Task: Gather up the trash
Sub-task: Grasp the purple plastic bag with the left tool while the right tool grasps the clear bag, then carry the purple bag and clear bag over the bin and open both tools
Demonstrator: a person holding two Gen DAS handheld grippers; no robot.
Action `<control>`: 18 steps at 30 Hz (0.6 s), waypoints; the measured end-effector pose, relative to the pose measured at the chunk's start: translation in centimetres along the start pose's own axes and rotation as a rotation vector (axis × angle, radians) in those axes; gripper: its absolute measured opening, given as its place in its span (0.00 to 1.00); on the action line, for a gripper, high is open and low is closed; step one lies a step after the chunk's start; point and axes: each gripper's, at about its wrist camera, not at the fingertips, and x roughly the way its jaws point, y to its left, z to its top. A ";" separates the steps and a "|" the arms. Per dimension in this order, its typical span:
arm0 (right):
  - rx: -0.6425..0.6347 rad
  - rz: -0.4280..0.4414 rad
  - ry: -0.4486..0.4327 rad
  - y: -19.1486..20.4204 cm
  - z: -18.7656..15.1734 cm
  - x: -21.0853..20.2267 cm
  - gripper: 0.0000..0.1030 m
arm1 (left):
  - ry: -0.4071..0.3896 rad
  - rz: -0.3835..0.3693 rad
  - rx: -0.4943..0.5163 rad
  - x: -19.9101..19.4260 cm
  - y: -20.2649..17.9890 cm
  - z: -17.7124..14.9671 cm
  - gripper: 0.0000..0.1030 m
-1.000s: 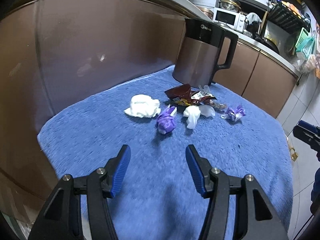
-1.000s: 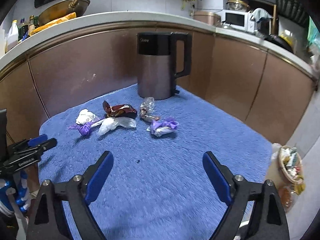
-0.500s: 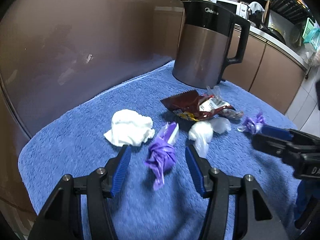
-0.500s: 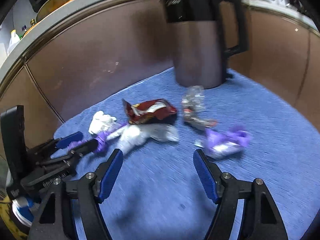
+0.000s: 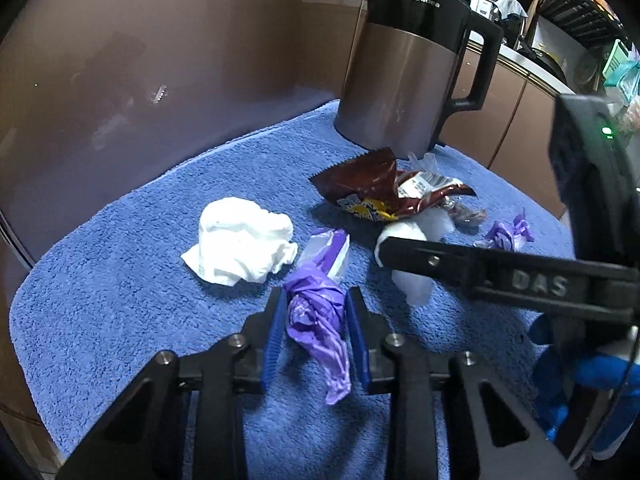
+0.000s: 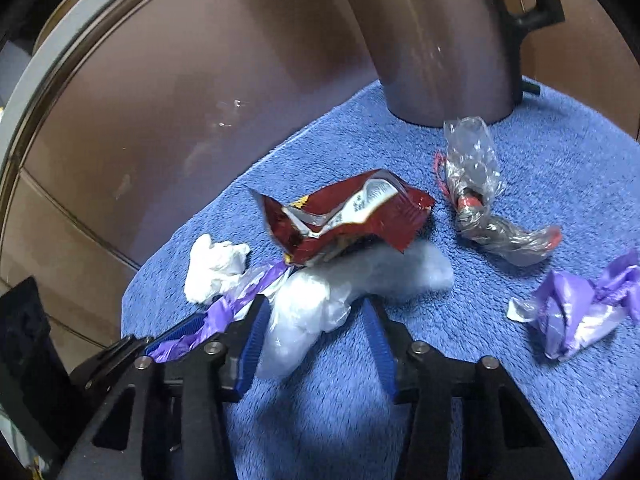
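Since a second ago both tongs have swept in over the blue-towelled tabletop (image 5: 120, 280) to the litter before the kettle (image 5: 412, 76), so two pickups look under way at once. The left tongs (image 5: 316, 332) have clenched on the purple wrapper (image 5: 316, 308), low centre, its long axis running up-frame, loose tail toward the camera. The right tongs (image 6: 316, 344) remain released, straddling the white plastic wad (image 6: 320, 304), lying lower left to upper right.

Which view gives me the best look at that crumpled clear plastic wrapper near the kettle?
The right wrist view: the clear plastic wrapper lies unobstructed on the blue towel, right of the red snack bag. In the left wrist view only a sliver of it shows behind that bag.
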 end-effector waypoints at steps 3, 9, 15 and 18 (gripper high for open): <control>0.033 0.023 -0.011 -0.7 0.1 0.2 0.34 | 0.000 -0.017 -0.017 0.0 0.3 0.0 0.26; 0.046 0.053 -0.035 -1.5 -0.5 -1.4 0.33 | -0.010 -0.007 -0.009 -0.5 0.1 -0.2 0.24; 0.042 0.057 -0.056 -1.6 -2.2 -4.8 0.33 | -0.032 0.014 0.008 -2.3 -0.9 -0.9 0.23; 0.035 0.048 -0.071 -1.2 -3.3 -6.9 0.33 | -0.056 0.033 0.040 -4.0 -1.9 -1.5 0.23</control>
